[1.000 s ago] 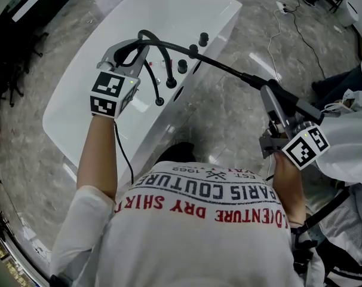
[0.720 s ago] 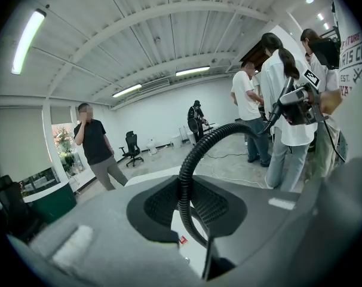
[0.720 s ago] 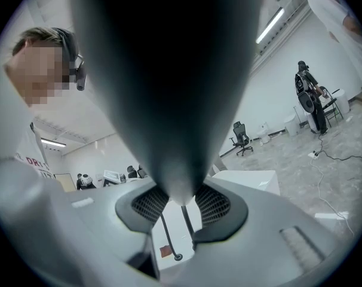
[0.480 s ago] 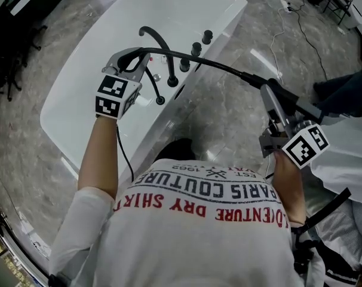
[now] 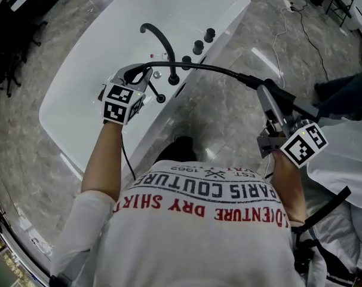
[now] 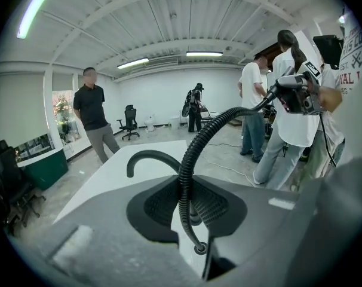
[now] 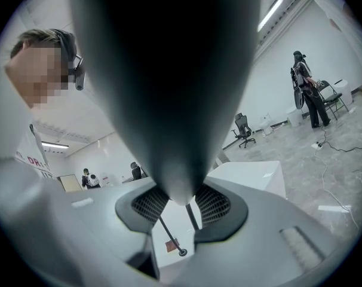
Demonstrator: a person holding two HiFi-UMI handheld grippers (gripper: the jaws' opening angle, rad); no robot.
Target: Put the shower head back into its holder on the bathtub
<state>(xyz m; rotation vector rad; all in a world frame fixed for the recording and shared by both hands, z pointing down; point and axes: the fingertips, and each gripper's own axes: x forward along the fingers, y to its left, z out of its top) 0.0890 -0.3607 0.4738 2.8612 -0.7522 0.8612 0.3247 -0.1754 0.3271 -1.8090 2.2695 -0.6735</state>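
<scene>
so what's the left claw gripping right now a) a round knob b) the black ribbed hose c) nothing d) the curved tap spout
b: the left claw is shut on the black ribbed hose, with the tap spout standing free behind it.

Left arm (image 5: 102, 160): stretched forward with the forearm bare and the elbow only slightly bent. The left gripper (image 5: 138, 75) is pitched downward, and its marker cube (image 5: 122, 103) faces up at my head camera. In the left gripper view the jaws stand narrowed on the hose (image 6: 184, 184), with a pad pressing on each side.

Right arm (image 5: 288, 187): close to my body, elbow tucked. The right gripper (image 5: 269, 103) is out on my right, near level and pointing forward. Its jaws are clamped on the shower head (image 7: 163, 82) at the narrow end of the handle.

The two grippers are well apart, the left one further forward than the right.
</scene>
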